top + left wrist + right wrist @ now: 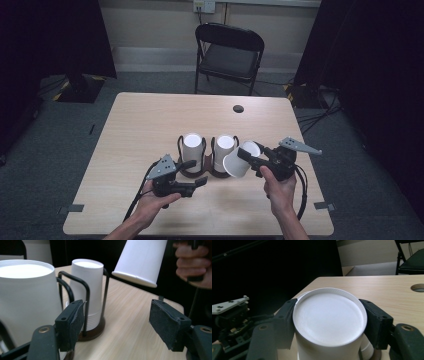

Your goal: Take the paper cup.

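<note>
Two stacks of white paper cups stand upside down in black wire holders at mid-table: the left stack [192,144] [27,297] and the right stack [224,146] [87,290]. My right gripper [251,154] [329,322] is shut on a single white cup [240,162] [329,317], its pads on both sides near the base. That cup [142,260] hangs tilted just right of the right stack. My left gripper [197,172] [117,325] is open, with nothing between its pads, low in front of the left stack's holder [75,280].
A round cable hole [238,108] [418,287] sits in the table's far part. A black folding chair [229,52] stands beyond the far edge. Dark curtains flank both sides. Bare tabletop [145,125] lies left of and behind the holders.
</note>
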`<state>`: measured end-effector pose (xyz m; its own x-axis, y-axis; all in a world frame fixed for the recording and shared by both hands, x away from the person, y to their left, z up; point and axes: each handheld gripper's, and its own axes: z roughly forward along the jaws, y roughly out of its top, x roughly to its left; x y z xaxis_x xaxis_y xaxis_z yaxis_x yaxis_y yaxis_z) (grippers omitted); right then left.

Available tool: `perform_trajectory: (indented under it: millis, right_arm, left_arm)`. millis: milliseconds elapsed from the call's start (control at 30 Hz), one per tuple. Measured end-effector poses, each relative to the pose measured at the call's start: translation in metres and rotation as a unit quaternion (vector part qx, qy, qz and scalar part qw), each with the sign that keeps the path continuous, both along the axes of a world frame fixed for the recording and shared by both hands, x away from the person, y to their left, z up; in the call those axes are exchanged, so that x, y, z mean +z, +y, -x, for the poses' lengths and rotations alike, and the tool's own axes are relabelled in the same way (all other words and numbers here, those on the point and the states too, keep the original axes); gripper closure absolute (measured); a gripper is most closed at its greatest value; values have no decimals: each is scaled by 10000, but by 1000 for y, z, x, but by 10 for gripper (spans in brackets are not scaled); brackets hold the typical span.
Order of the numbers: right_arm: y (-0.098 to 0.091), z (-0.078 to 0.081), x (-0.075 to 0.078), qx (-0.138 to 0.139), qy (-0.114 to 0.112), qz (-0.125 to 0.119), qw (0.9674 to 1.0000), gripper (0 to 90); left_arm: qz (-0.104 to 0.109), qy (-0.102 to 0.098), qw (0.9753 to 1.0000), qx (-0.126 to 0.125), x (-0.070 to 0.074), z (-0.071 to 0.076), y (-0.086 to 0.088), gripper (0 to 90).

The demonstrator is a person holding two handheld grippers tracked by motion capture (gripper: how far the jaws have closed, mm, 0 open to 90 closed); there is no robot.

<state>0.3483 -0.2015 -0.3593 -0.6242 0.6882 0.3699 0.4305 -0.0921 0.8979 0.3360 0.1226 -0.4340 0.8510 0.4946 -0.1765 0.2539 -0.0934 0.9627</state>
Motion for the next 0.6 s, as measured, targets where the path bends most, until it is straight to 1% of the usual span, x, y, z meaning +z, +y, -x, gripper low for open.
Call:
perform_trajectory:
  millis: [33,67,100,133,167,200,233,267,300,333,367,400,433,467,500,533,567,600]
  right_arm:
    - [0,0,0,0,0,0,10000,348]
    - [1,1,-1,31,2,-60,10000,348]
    - [3,4,-4,101,18,-165,9998,349]
    - [3,4,-4,101,18,-165,9998,349]
    - [6,6,-7,139,40,-188,9997,349]
    - [7,6,-7,171,61,-212,9996,349]
    - [8,6,-8,215,91,-259,9994,348]
    - [9,6,-8,241,108,-296,9992,349]
    - [10,7,-9,275,140,-336,9990,349]
    - [10,7,-9,275,140,-336,9990,349]
    - [11,7,-9,342,178,-414,9984,349]
    - [11,7,-9,342,178,-414,9984,349]
    - [12,7,-9,387,206,-464,9980,349]
    - [12,7,-9,387,206,-464,9980,349]
    - [12,8,-7,397,214,-511,9977,349]
    - [12,8,-7,397,214,-511,9977,349]
    - [13,10,-5,418,196,-575,9973,349]
    - [13,11,-5,418,173,-598,9972,349]
  left_arm:
    - [0,0,10000,0,0,0,0,300]
    - [-30,-70,9999,-66,0,1,-1,300]
    - [87,-151,9994,-311,-1,2,-3,262]
    - [87,-151,9994,-311,-1,2,-3,269]
    - [47,-250,9991,-345,-2,4,-5,281]
    - [17,-267,9991,-338,-2,5,-6,290]
    - [29,-311,9989,-341,-3,6,-8,300]
    - [37,-325,9987,-396,-4,7,-9,309]
    - [3,-332,9988,-372,-5,7,-10,309]
    - [3,-332,9988,-372,-5,7,-10,293]
    - [12,-320,9989,-354,-6,7,-10,289]
    - [12,-320,9989,-354,-6,7,-10,276]
    - [-36,-355,9987,-351,-6,7,-12,280]
    - [-36,-355,9987,-351,-6,7,-12,309]
    - [-70,-417,9986,-314,-7,8,-14,324]
    - [-70,-417,9986,-314,-7,8,-14,336]
    - [-99,-500,9983,-277,-8,7,-16,365]
    - [-110,-529,9982,-247,-8,7,-17,365]
